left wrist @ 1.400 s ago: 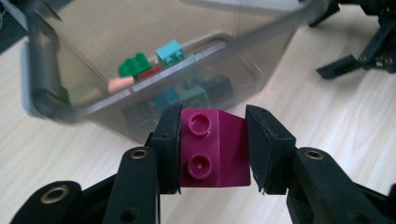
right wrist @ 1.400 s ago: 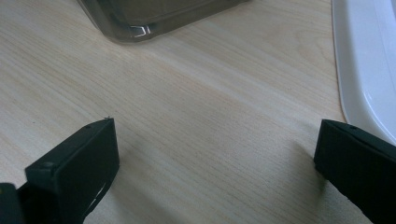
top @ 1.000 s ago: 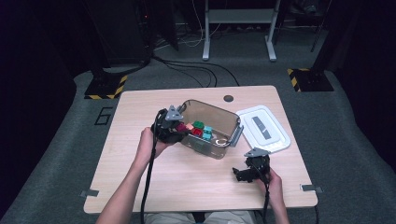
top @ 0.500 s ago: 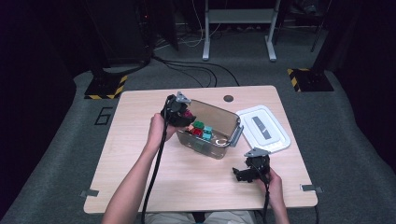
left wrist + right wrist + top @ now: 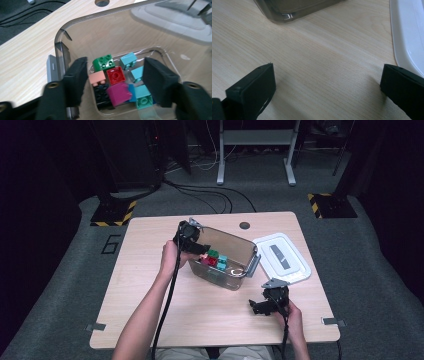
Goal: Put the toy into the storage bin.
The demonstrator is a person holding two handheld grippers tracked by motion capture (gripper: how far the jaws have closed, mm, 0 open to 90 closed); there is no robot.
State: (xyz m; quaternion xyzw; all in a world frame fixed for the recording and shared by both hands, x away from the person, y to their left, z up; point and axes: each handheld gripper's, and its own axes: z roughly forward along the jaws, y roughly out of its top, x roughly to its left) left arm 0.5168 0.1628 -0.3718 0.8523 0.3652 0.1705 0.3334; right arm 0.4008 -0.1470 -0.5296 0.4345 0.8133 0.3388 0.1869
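A clear plastic bin (image 5: 240,251) stands mid-table with several toy bricks at its bottom. My left gripper (image 5: 201,249) hovers open over the bin's left rim, jaws wide apart and empty. Between its jaws I see a green brick (image 5: 104,61), a red brick (image 5: 115,75), a pink brick (image 5: 97,77), a magenta brick (image 5: 119,93), a black brick (image 5: 102,93) and teal bricks (image 5: 128,60). My right gripper (image 5: 256,307) rests low near the front right of the table, open and empty, its jaws over bare wood (image 5: 324,62).
The bin's white lid (image 5: 281,257) lies flat to the right of the bin, its edge (image 5: 404,32) close beside my right gripper. A round cable hole (image 5: 244,225) sits near the table's far edge. Cables trail from both grippers toward the front.
My left gripper has moved right and forward, from beside the bin's left end to over its rim. The right gripper has stayed put.
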